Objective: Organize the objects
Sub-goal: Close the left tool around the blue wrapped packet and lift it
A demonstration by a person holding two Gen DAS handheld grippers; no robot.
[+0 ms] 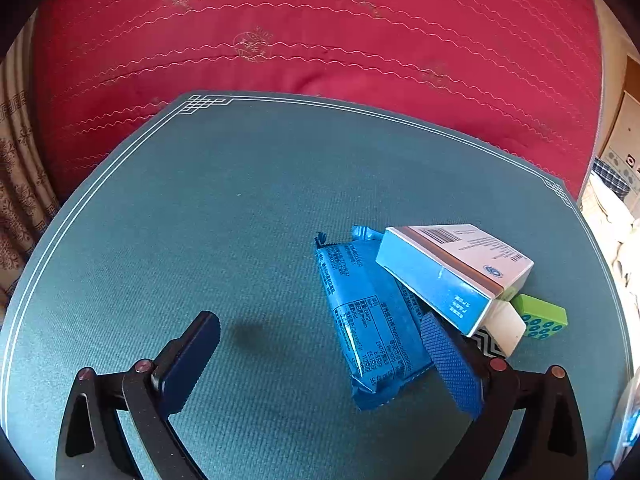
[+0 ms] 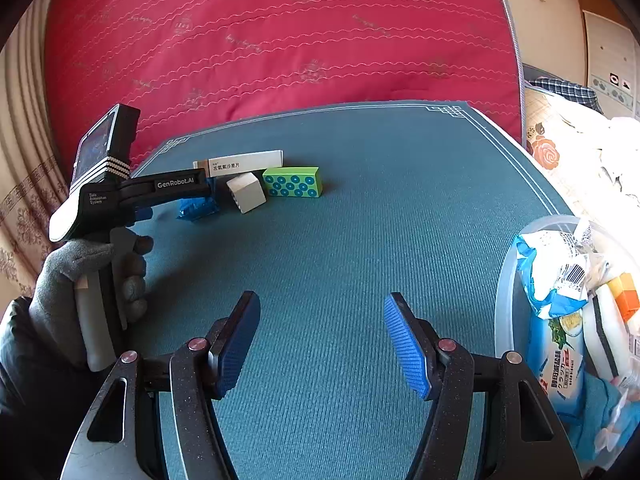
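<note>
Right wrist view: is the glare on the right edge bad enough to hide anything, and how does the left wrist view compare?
Right wrist view: sunlight washes out the bedding and the far side of the clear container; its packets stay readable. Left wrist view: evenly lit, soft shadow on the mat, blue snack packet sharp; fisheye bends the mat's edges in both.

Clustered on a teal mat [image 1: 240, 208]: two blue foil snack bars [image 1: 360, 320] lying flat side by side, a blue-and-white medicine box [image 1: 448, 268] tilted across their far ends, a white block [image 1: 506, 326] just beside it and a green block with blue dots [image 1: 540, 318] alongside; at the mat's edge, a clear plastic tub [image 2: 506, 280] filled with snack packets
</note>
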